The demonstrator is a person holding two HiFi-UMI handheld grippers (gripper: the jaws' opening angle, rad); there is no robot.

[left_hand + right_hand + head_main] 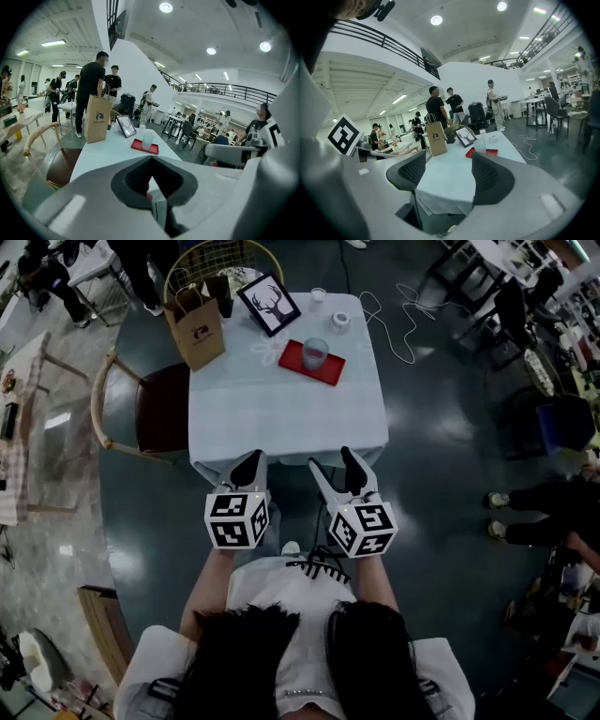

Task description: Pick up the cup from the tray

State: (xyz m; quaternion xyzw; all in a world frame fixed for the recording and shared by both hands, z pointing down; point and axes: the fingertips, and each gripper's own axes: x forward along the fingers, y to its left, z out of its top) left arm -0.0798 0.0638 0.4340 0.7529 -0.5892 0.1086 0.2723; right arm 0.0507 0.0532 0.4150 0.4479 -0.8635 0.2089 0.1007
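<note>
A translucent cup (pixel 315 352) stands upright on a red tray (pixel 298 358) at the far side of a white-clothed table (pixel 281 418). Both grippers hover at the table's near edge, well short of the tray. My left gripper (pixel 251 466) is shut with nothing in it; in its own view the cup (pixel 147 139) and tray (pixel 137 145) lie ahead, past the closed left gripper (pixel 151 161). My right gripper (pixel 336 465) is open and empty. Between the parted pads of the right gripper (pixel 449 171) I see the tablecloth, with the cup (pixel 480 146) and tray (pixel 491 151) farther off.
A brown paper bag (pixel 197 329), a framed deer picture (pixel 269 304) and a small white roll (pixel 339 321) stand at the table's far end. A wooden chair (pixel 155 409) is at its left side. A white cable (pixel 394 324) lies on the floor. People stand beyond the table.
</note>
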